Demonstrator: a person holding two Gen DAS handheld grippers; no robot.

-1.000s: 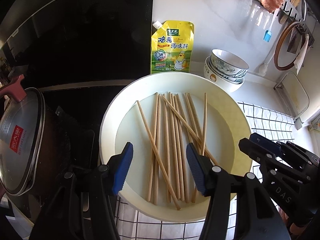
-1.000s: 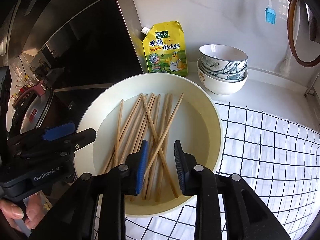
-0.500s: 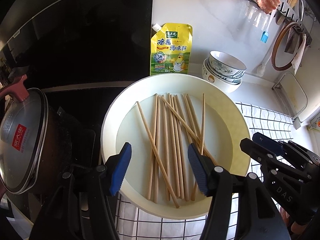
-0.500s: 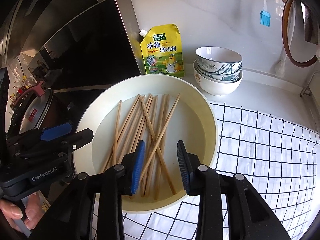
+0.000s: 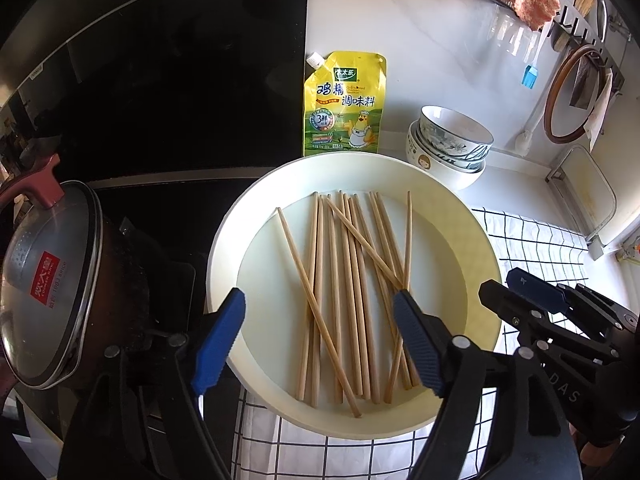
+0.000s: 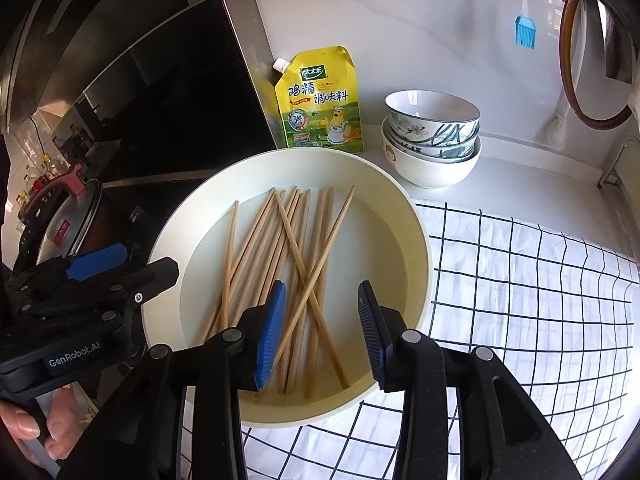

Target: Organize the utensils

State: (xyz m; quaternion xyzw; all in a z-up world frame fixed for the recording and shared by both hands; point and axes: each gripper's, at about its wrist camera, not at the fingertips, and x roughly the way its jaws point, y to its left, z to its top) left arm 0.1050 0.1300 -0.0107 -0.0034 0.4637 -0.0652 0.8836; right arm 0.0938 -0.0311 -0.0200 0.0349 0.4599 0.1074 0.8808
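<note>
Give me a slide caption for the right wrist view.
Right gripper opening above loose chopsticks in a cream dish.

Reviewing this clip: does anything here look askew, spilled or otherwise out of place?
Only the chopsticks: they lie loose in the round cream tray, mostly side by side, but several cross the others at a slant, so the pile is untidy. Nothing looks spilled or broken. The bowls are stacked neatly and the seasoning pouch stands upright.

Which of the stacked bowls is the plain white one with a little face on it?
The bottom bowl of the stack. The bowls nested inside it carry dark blue-grey floral patterns; only this widest, outermost one is plain white with the small cartoon face.
</note>
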